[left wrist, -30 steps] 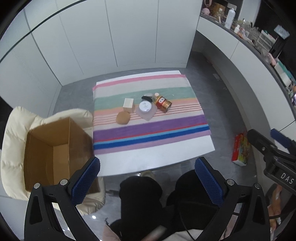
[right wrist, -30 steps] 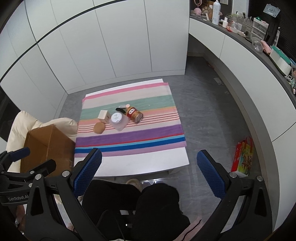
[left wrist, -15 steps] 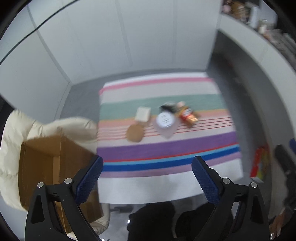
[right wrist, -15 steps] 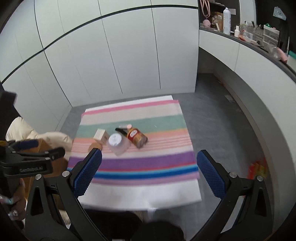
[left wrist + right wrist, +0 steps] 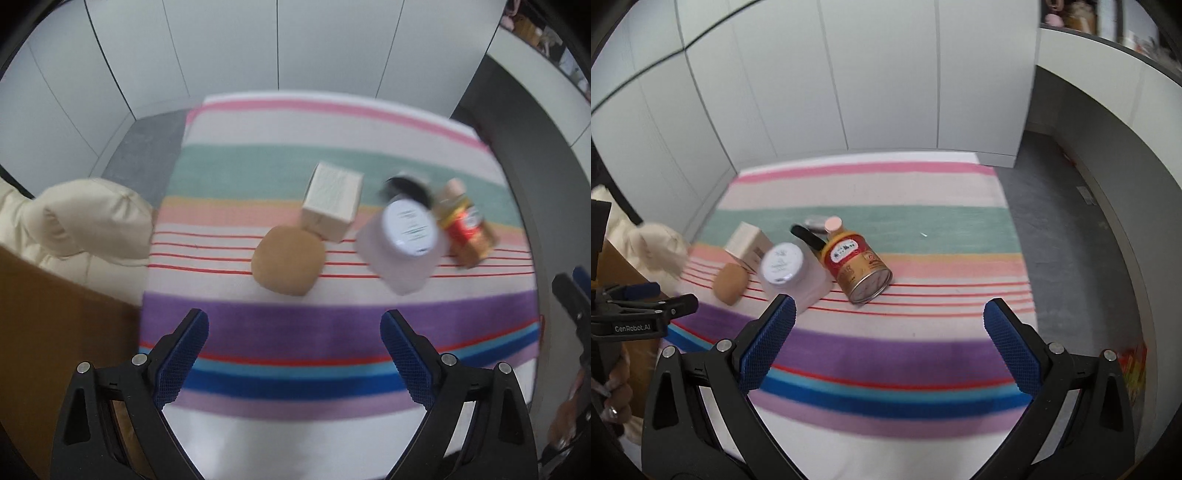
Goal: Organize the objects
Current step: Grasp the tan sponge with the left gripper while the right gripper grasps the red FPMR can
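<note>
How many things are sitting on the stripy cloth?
6, clustered mid-cloth: a tan sponge, a cream box behind it, a white-lidded jar, a red tin on its side, a black thing and a pink-capped bottle behind. More may hide there.

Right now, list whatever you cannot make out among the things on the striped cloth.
- Black item: right wrist view, partly behind the red can and white-lidded jar; its kind is unclear.
- Jar lid print: left wrist view, blurred and too small to read.
- Cardboard box: left wrist view, cut off by the edge; inside hidden.
</note>
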`<state>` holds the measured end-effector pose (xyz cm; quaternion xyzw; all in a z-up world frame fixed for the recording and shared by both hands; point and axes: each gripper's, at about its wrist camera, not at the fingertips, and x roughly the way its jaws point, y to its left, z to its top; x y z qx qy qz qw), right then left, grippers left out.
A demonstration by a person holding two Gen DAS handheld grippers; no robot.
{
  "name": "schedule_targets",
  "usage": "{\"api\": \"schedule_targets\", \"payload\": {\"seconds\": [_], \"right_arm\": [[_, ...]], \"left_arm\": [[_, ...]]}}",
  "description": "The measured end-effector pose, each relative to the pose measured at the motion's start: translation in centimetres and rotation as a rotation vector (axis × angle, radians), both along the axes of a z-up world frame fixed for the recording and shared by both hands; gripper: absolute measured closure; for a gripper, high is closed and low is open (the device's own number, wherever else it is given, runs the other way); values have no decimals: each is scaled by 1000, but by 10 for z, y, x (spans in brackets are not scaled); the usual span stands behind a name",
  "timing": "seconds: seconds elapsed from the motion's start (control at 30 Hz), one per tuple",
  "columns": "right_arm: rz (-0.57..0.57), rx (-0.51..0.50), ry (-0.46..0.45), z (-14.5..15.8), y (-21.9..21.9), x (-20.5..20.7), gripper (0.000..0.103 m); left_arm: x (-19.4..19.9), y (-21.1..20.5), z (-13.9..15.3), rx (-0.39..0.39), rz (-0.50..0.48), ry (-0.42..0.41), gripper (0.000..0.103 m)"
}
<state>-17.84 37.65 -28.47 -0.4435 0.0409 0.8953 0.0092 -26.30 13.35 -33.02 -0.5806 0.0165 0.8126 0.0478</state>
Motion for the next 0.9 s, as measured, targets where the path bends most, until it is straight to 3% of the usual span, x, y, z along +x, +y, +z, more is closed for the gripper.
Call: {"api": "schedule_targets", "payload": {"seconds": [0.13, 0.27, 0.43, 0.53, 0.57, 0.6, 0.63, 0.9], "right_arm": [[58, 29, -30, -39, -8, -29, 0], [107, 54, -55, -71, -15, -57, 3], [149, 81, -73, -95, -25, -81, 8], [179, 103, -71, -103, -35, -90, 28], [187, 107, -85, -106, -39, -92, 37], [184, 109, -88, -106, -40, -92, 42], [183, 97, -86, -107, -41, -91, 44], [114, 33, -104, -105, -34, -89, 46]], "left_arm": [[-23, -13, -44, -2, 26, -59, 8], [-41, -23, -73, 60, 59, -92, 8], [-55, -15, -78, 33, 36, -38, 5], [-59, -4, -81, -28, 13, -17, 7], [-58, -2, -80, -33, 3, 3, 14], [-56, 0, -77, -29, -4, 37, 31], [-54, 0, -75, -27, -9, 54, 38], [-51, -3, -71, -8, 12, 67, 42]]}}
